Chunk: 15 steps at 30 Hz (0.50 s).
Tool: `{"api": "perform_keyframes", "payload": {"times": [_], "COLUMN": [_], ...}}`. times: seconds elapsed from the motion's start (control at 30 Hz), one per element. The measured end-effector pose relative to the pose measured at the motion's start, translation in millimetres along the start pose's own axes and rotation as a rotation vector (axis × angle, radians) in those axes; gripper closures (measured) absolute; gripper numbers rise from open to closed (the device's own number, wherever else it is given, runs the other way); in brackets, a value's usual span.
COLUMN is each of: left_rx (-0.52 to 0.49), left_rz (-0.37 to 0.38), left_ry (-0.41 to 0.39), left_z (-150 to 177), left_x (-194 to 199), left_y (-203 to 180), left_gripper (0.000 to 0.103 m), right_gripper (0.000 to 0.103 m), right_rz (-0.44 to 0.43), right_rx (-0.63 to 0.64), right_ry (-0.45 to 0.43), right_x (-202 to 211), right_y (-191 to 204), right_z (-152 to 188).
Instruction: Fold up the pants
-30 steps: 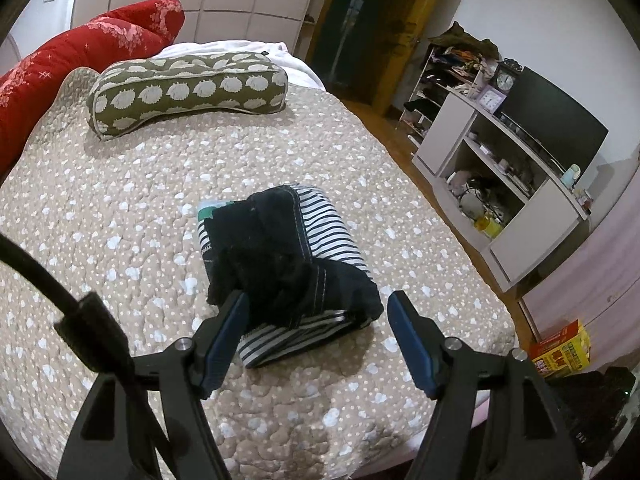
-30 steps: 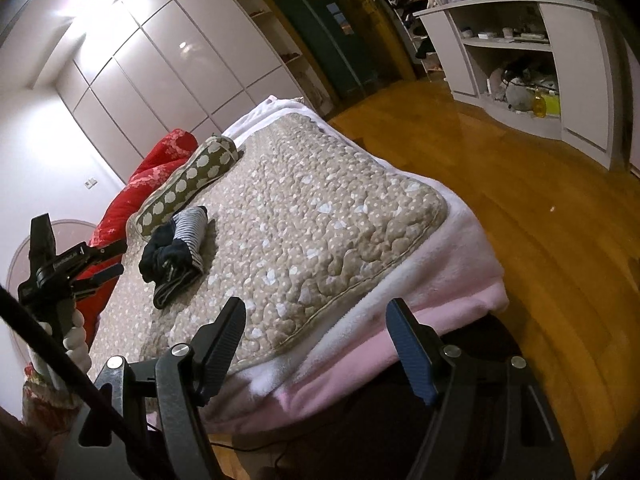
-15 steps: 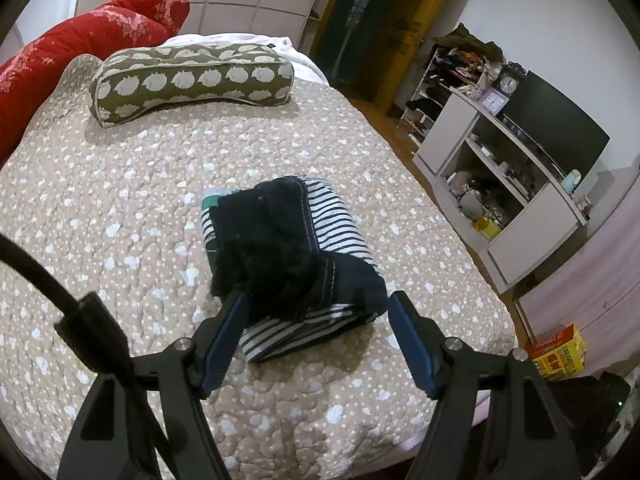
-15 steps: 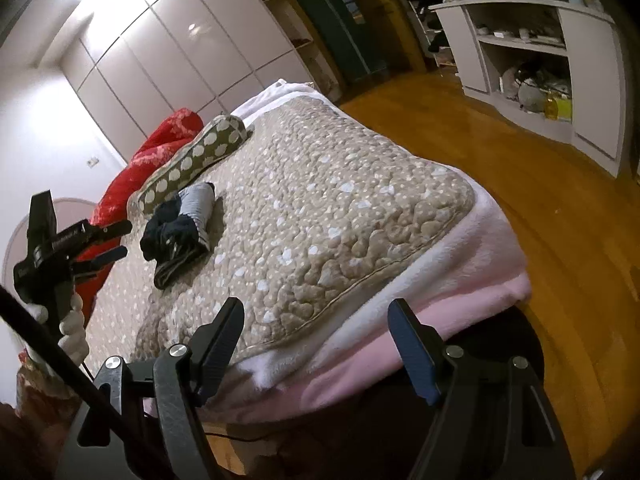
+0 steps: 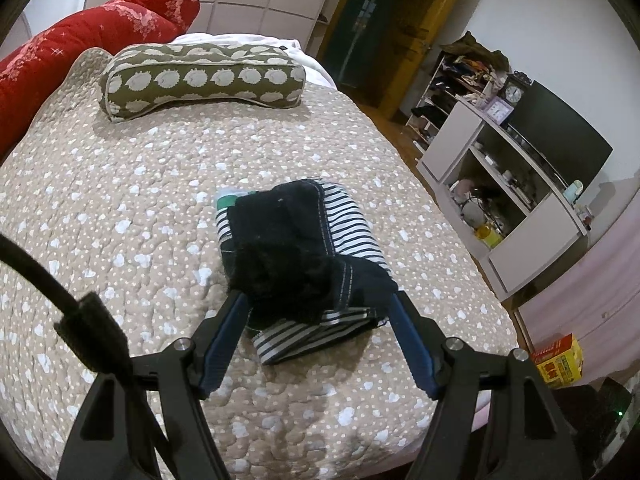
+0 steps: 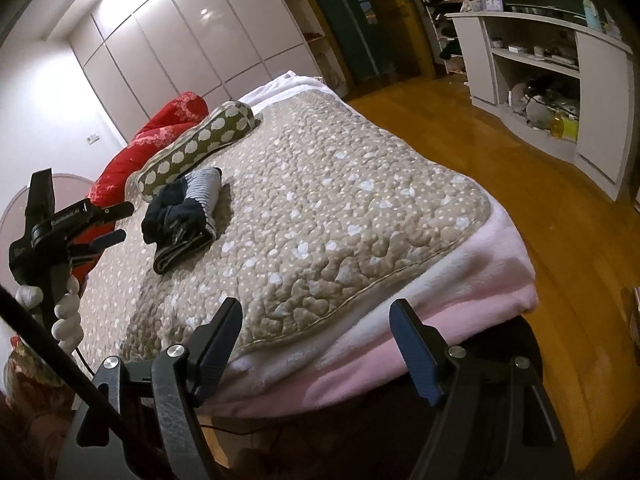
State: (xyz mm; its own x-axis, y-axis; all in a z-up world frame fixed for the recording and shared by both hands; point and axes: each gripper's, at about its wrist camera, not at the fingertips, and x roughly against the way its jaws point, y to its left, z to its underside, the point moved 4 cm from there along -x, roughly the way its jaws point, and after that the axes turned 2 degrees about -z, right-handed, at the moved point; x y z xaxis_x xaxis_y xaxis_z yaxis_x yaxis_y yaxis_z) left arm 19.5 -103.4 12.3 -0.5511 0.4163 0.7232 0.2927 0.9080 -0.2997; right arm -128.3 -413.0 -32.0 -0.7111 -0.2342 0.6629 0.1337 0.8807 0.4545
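Observation:
The pants (image 5: 298, 258), dark navy with a black-and-white striped lining, lie folded in a thick bundle on the brown spotted quilt (image 5: 120, 216). My left gripper (image 5: 318, 304) is open, with a fingertip at each side of the bundle's near end. In the right wrist view the bundle (image 6: 184, 216) lies far off and the left gripper (image 6: 114, 222) hovers open beside it. My right gripper (image 6: 316, 312) is open and empty, off the foot of the bed.
A green patterned bolster (image 5: 204, 76) and a red duvet (image 5: 60, 52) lie at the head of the bed. A pink blanket (image 6: 460, 300) hangs over the foot. A white shelf unit (image 6: 560, 92) stands across the wooden floor (image 6: 500, 168).
My left gripper has moved forward, so its fingertips now flank the near end of the bundle. My right gripper has shifted its view slightly and stays open.

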Motion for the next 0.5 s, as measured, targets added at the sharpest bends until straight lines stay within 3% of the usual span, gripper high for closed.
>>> {"api": "perform_keyframes", "payload": {"times": [0.33, 0.5], "left_rx": [0.015, 0.054], "left_rz": [-0.009, -0.06], "left_ry": [0.004, -0.061], "left_z": [0.1, -1.8], "left_x": [0.8, 30.4], "left_y": [6.4, 26.3], "left_gripper": [0.031, 0.031], "right_gripper": [0.023, 0.023], "right_rz": [-0.01, -0.058], "right_rx": [0.002, 0.058], "right_ry": [0.017, 0.033], "right_x": [-8.4, -26.7], "right_y": [5.0, 26.6], "right_z": [-0.2, -16.5]}}
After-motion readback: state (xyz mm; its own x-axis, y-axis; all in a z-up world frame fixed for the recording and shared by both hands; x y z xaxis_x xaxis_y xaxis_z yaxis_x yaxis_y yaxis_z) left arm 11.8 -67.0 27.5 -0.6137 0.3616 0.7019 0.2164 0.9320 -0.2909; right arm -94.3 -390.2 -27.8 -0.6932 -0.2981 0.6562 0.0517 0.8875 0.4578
